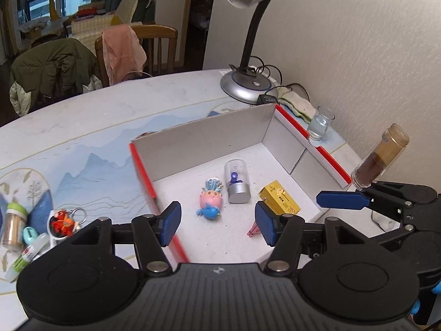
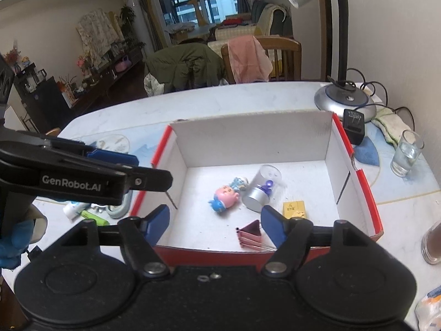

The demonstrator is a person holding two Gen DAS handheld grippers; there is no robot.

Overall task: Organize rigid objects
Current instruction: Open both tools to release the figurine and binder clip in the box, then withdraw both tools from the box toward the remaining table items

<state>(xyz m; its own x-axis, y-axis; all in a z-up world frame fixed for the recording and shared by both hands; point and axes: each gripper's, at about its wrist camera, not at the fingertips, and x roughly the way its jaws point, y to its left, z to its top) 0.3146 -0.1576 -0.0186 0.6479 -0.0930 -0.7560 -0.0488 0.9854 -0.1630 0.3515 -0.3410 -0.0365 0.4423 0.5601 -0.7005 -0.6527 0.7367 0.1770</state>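
A red-rimmed white cardboard box (image 1: 143, 176) (image 2: 369, 201) lies open on the table. Inside it are a pink and blue toy figure (image 1: 210, 201) (image 2: 226, 195), a clear dome on a silver base (image 1: 237, 183) (image 2: 261, 187), a small yellow box (image 1: 279, 201) (image 2: 295, 209) and pink clips (image 1: 253, 230) (image 2: 250, 234). My left gripper (image 1: 217, 224) hangs open over the box's near left side, empty. Over the near edge my right gripper (image 2: 215, 222) is open too, nothing between its pads. Left of the box lie a green-capped jar (image 1: 15, 226), a red keychain toy (image 1: 62, 223) and a glue stick (image 1: 27, 256).
A brown-filled bottle (image 1: 380, 160) (image 2: 432, 245) stands right of the box. Behind the box are a glass of water (image 1: 319, 124) (image 2: 408, 151), a desk lamp's base (image 1: 245, 85) with cables, a black adapter (image 2: 354, 125) and a cloth (image 1: 297, 104). Chairs with clothes stand beyond the table.
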